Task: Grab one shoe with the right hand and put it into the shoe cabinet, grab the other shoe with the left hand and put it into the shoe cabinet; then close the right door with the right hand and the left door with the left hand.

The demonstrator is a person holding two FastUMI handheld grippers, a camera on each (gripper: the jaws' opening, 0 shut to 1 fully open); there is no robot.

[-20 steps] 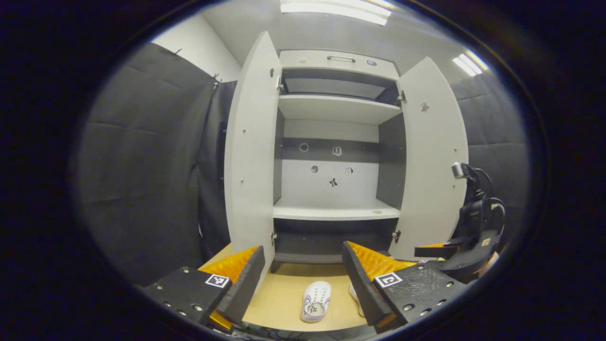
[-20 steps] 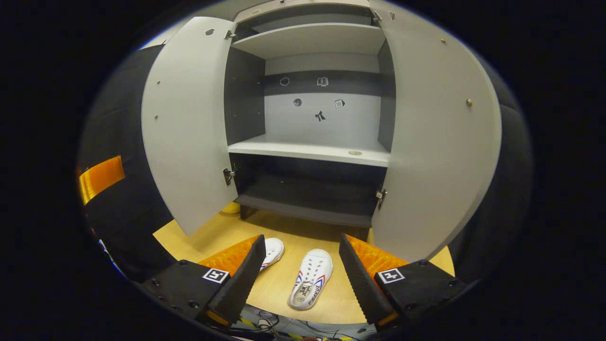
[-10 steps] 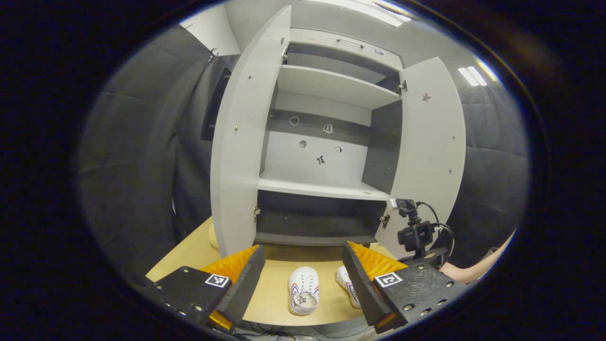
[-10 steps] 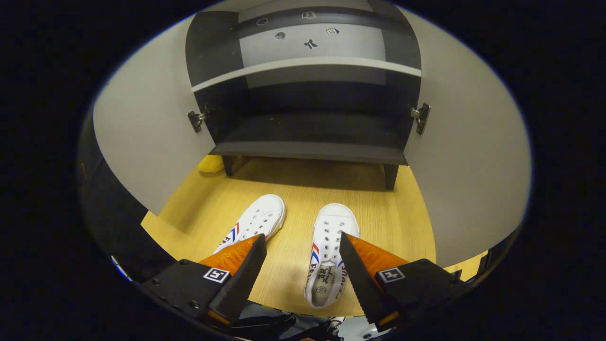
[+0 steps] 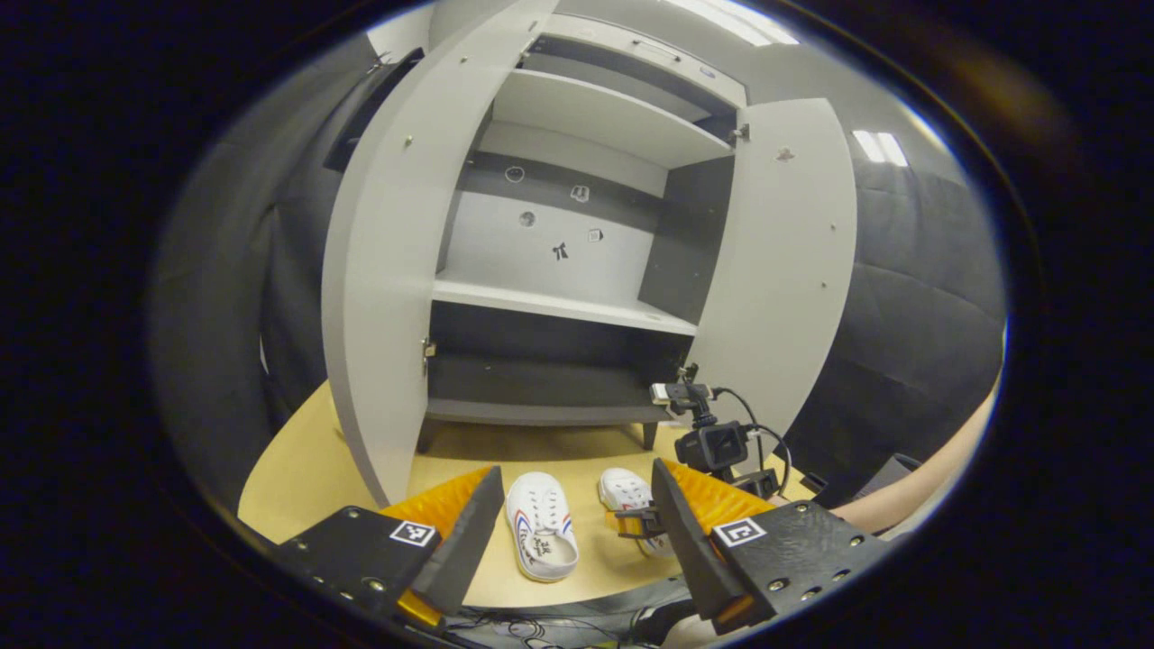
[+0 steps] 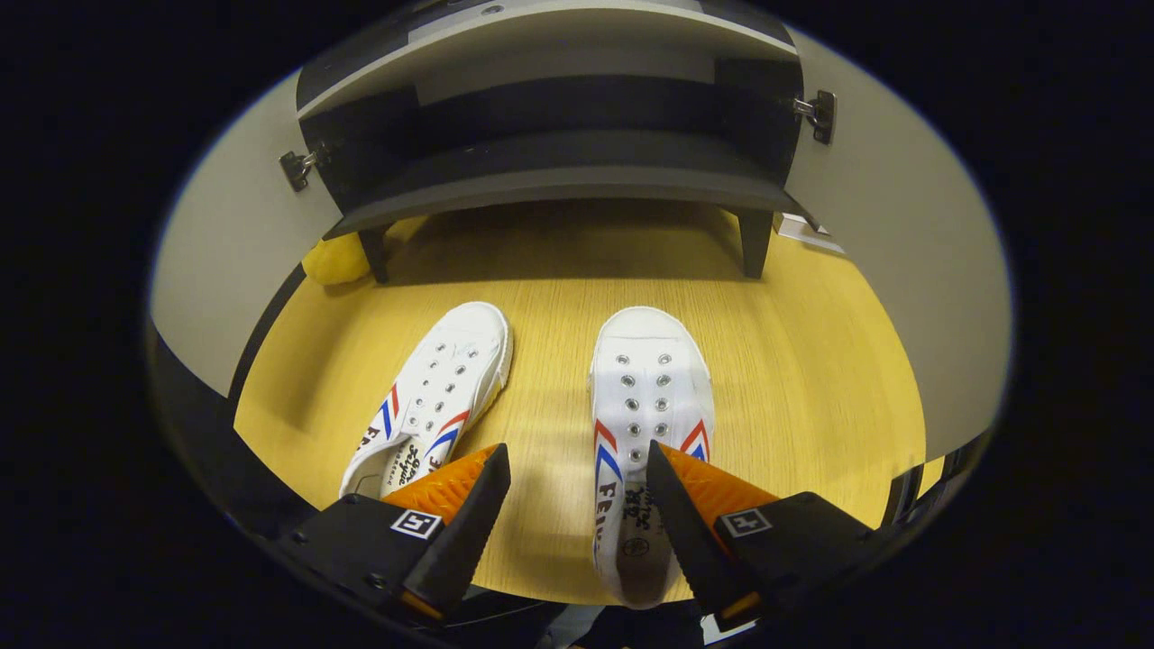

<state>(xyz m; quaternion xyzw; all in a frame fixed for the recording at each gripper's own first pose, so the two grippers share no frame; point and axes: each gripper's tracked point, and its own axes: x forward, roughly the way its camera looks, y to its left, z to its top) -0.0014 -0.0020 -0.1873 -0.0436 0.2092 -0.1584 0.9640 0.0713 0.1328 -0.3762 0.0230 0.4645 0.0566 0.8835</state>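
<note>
Both white sneakers lie on the wooden floor just in front of the shoe cabinet [image 6: 559, 180]. The right gripper [image 6: 572, 469] hangs wide open over the right sneaker [image 6: 649, 397]; one finger could land inside its opening and only nudge it. The left gripper [image 5: 577, 491], also wide open, waits above the left sneaker [image 5: 539, 532].

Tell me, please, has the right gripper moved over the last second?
Yes. The right gripper has dropped toward the right-hand shoe; the shoe cabinet has slid up out of its view.

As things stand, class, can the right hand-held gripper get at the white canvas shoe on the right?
Probably yes. The right hand-held gripper is open just above the right-hand white canvas shoe, one finger already over its heel, and nothing lies between them on the wooden floor.
</note>
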